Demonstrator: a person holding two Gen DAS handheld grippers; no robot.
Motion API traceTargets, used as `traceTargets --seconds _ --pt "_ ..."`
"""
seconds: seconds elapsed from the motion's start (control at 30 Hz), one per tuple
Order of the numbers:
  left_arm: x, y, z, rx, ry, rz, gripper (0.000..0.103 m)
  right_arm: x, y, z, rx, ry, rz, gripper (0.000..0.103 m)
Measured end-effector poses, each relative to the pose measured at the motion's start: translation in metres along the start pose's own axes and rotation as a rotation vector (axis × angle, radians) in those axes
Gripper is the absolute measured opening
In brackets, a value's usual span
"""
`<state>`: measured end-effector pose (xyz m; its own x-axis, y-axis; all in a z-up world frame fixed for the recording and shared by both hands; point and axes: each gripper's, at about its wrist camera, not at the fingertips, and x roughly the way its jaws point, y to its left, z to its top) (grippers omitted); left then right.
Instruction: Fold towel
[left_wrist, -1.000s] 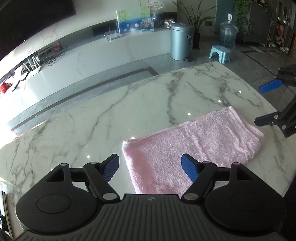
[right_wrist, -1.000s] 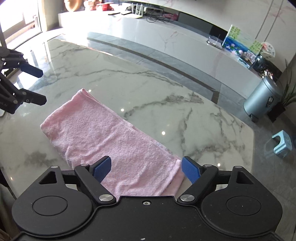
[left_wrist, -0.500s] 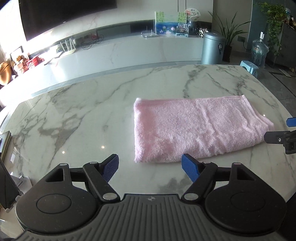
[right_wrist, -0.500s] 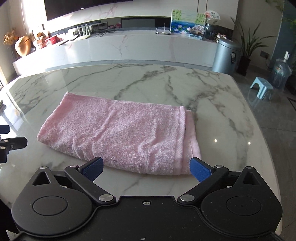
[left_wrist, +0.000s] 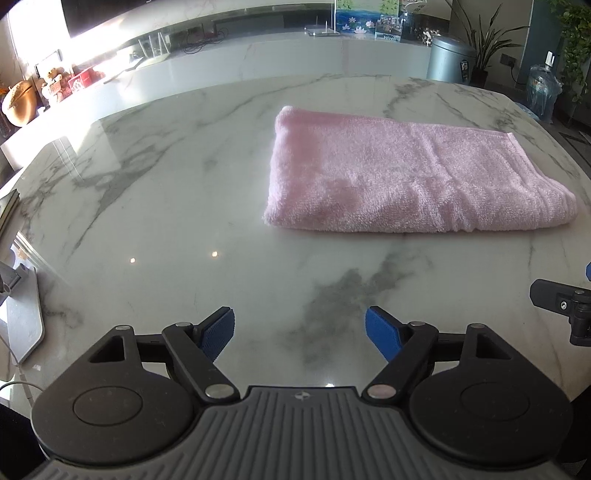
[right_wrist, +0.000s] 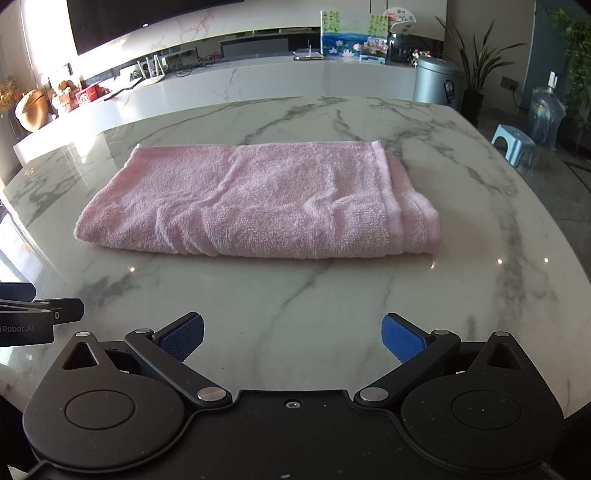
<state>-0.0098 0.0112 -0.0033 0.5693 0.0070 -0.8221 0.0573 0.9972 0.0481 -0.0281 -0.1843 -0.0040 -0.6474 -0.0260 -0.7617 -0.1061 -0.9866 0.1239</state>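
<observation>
While both claws hang over the near edge of the marble bench (left_wrist: 155, 206), the pink towel (right_wrist: 258, 206) lies ahead mid-bench, long axis crosswise. Left claw (left_wrist: 300, 334) is opening, right claw (right_wrist: 291, 338) gapes wide, both empty; right sits squarer to it.

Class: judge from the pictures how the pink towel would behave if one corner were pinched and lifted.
The pink towel would probably droop, not lift flat: its surface wrinkles softly. The stacked layers at its right end may separate. It would likely slide easily on the glossy marble table.
</observation>
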Motion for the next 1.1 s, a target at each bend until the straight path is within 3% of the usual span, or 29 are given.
traceTargets --seconds 0.43,0.5,0.57,1.1 --pt "0.002 0.000 -0.008 -0.039 -0.024 -0.010 0.080 0.010 -0.002 -0.013 0.010 0.010 -0.017 0.103" --pt "0.003 0.001 -0.009 -0.052 -0.028 -0.009 0.086 0.011 -0.001 -0.014 0.000 0.009 -0.024 0.103" --pt "0.007 0.001 -0.010 -0.055 -0.013 0.000 0.103 0.012 0.001 -0.015 -0.012 0.006 -0.033 0.103" --pt "0.008 0.001 -0.015 -0.068 -0.043 -0.006 0.103 0.012 0.005 -0.021 -0.007 -0.040 -0.052 0.103"
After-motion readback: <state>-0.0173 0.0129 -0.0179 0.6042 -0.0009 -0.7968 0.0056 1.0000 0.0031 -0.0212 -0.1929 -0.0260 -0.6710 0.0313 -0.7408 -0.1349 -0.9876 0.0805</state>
